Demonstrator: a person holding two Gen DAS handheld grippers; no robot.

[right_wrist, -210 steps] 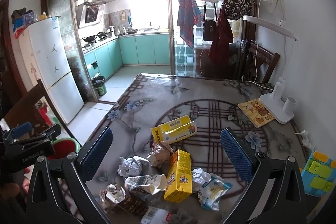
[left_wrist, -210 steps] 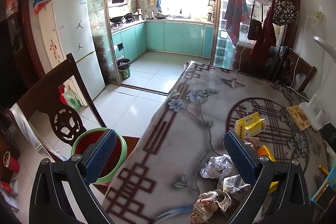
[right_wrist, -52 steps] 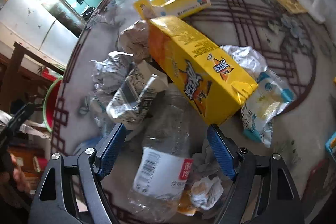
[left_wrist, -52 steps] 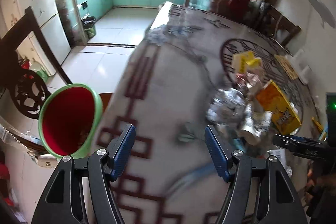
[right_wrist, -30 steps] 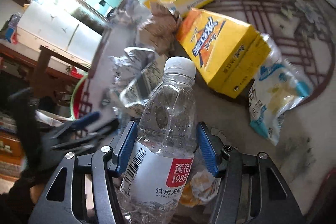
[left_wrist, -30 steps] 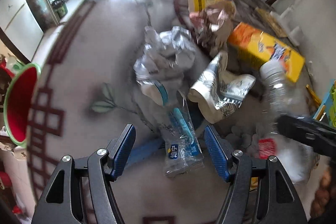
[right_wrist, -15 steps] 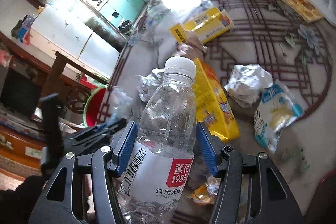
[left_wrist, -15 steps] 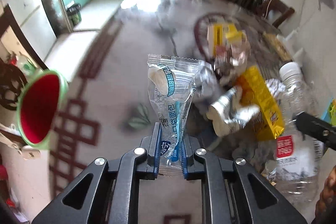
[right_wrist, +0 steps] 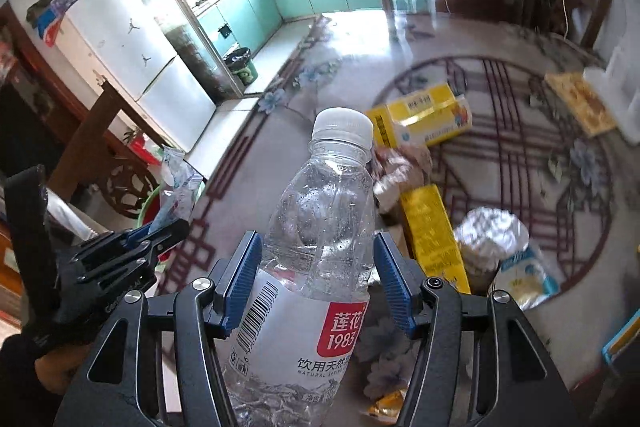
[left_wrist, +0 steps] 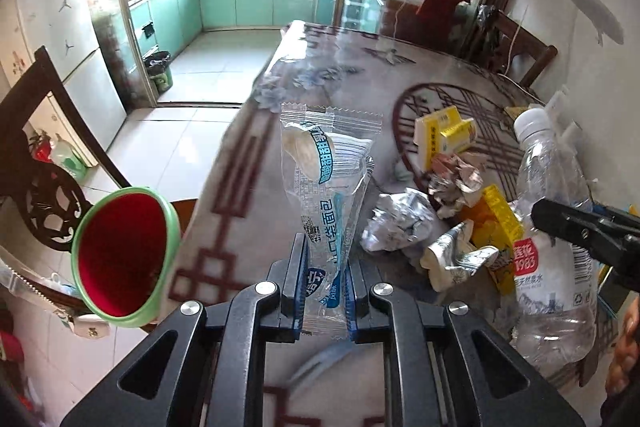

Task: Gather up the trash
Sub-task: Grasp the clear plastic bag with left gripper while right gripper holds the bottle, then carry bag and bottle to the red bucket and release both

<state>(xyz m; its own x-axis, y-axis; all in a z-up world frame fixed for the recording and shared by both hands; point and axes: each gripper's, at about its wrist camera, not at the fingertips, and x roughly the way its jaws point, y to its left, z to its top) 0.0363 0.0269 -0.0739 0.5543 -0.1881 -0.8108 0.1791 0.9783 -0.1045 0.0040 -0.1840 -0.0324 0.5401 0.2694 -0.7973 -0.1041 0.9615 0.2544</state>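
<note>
Off the table's left edge sits the red bin (left_wrist: 120,255), so the left gripper (left_wrist: 322,291), pinching only the clear wrapper's (left_wrist: 328,187) tail, may let it slip, while the right gripper (right_wrist: 316,291), clamping the bottle (right_wrist: 320,247), could snag the 2 yellow cartons (right_wrist: 424,123).

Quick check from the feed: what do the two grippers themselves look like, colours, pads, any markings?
Both match: the left gripper and right gripper have black plastic linkage arms with triangular cut-outs and silver screw heads, and fingers faced with blue ribbed pads. White lettering runs along the left gripper's body in the right wrist view, too small to read. No cables show.
</note>
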